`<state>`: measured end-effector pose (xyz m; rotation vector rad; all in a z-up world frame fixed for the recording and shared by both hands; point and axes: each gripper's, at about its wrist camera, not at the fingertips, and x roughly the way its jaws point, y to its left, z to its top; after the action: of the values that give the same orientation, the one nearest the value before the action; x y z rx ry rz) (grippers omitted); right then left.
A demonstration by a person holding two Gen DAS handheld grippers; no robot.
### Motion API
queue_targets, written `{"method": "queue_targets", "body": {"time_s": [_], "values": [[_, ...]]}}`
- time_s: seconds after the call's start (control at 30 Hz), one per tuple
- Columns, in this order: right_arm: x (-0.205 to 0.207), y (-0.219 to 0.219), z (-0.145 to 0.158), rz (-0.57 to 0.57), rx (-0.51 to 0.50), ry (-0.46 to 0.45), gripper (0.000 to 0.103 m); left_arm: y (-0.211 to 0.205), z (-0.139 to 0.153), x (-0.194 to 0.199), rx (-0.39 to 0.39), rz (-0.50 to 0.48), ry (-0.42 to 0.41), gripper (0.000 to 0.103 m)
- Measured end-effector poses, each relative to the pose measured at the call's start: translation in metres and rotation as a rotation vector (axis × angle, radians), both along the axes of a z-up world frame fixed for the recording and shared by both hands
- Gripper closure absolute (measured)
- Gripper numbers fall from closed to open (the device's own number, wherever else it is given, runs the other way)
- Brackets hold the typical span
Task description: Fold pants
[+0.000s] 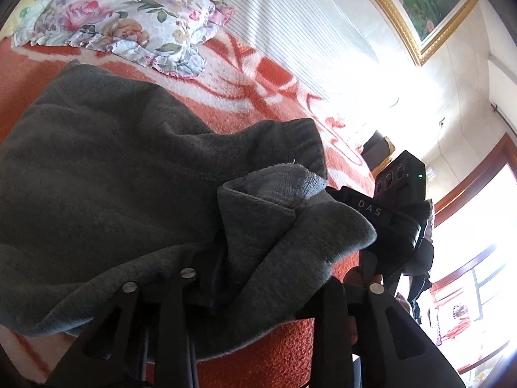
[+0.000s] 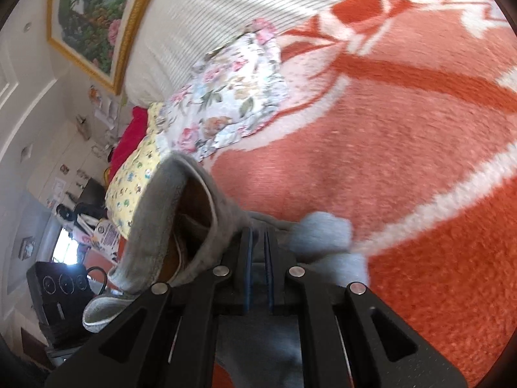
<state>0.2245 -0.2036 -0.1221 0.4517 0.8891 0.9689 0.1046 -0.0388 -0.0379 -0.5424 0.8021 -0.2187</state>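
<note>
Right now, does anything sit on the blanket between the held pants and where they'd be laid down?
Nothing visible does. Both grippers, left and right, already clamp the gray pants. The orange blanket ahead is bare; the floral pillow lies off toward the headboard.

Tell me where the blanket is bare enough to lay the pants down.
Bare blanket lies right of the floral pillow, ahead of the right gripper. It is crowded at the left gripper, where the pants bunch, and by the yellow cloth.
</note>
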Motion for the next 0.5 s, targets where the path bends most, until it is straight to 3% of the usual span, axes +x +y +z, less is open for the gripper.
{"method": "queue_targets", "body": {"time_s": [0.1, 0.13, 0.2, 0.37, 0.5], "values": [[0.001, -0.012, -0.002, -0.023, 0.0, 0.006, 0.095, -0.005, -0.001, -0.001, 0.018, -0.011, 0.003, 0.062], [0.001, -0.016, -0.003, -0.028, -0.001, 0.008, 0.095, -0.006, -0.002, -0.002, 0.01, -0.019, 0.002, 0.051], [0.0, -0.021, -0.002, -0.032, -0.006, 0.007, 0.095, -0.01, -0.002, -0.002, -0.028, -0.041, -0.005, 0.039], [-0.004, -0.03, -0.001, -0.05, -0.023, 0.008, 0.095, -0.031, 0.001, -0.009, 0.036, -0.081, -0.022, 0.035], [-0.007, -0.035, 0.002, -0.068, -0.04, 0.002, 0.095, -0.025, 0.003, -0.016, -0.011, -0.108, -0.029, 0.034]]}}
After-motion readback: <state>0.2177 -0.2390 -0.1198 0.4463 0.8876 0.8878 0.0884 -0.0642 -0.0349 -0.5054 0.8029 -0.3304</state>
